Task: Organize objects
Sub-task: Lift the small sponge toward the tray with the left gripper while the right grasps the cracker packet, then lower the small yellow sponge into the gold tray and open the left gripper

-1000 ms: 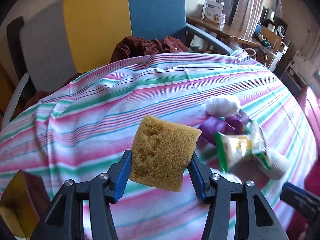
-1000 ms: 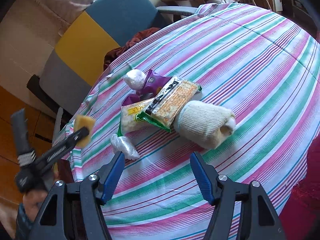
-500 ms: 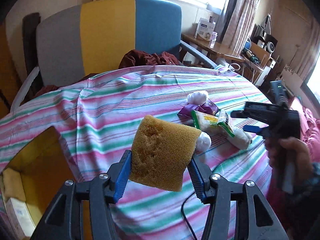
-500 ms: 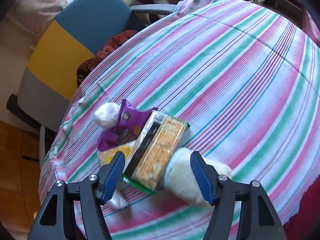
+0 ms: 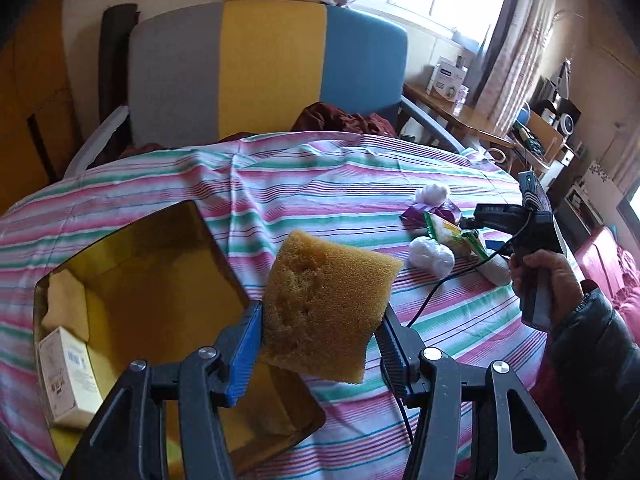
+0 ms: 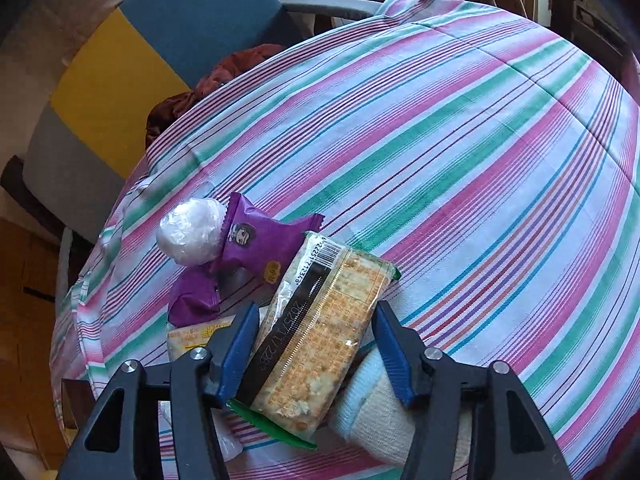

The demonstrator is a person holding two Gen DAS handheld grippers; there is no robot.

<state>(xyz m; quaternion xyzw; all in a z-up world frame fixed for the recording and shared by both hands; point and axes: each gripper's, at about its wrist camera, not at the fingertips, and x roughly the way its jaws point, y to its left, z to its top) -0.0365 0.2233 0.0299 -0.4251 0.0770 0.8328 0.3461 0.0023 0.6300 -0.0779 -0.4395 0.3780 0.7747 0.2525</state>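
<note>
Cracker packet [image 6: 320, 344] black strip: date "2025/1/2", last digit unclear
Cracker packet barcode: digits too small to read
White box [image 5: 66, 376] print: illegible

The sponge [image 5: 328, 308] looked coarse, porous and matt. A woven striped cloth [image 6: 460, 152] covered the tabletop. The cracker packet [image 6: 320, 340] was glossy clear film, the purple wrapper [image 6: 260, 240] shiny foil. The rolled sock [image 6: 376, 420] was ribbed knit. The yellow bin [image 5: 132, 280] looked smooth plastic with a slight sheen.
</note>
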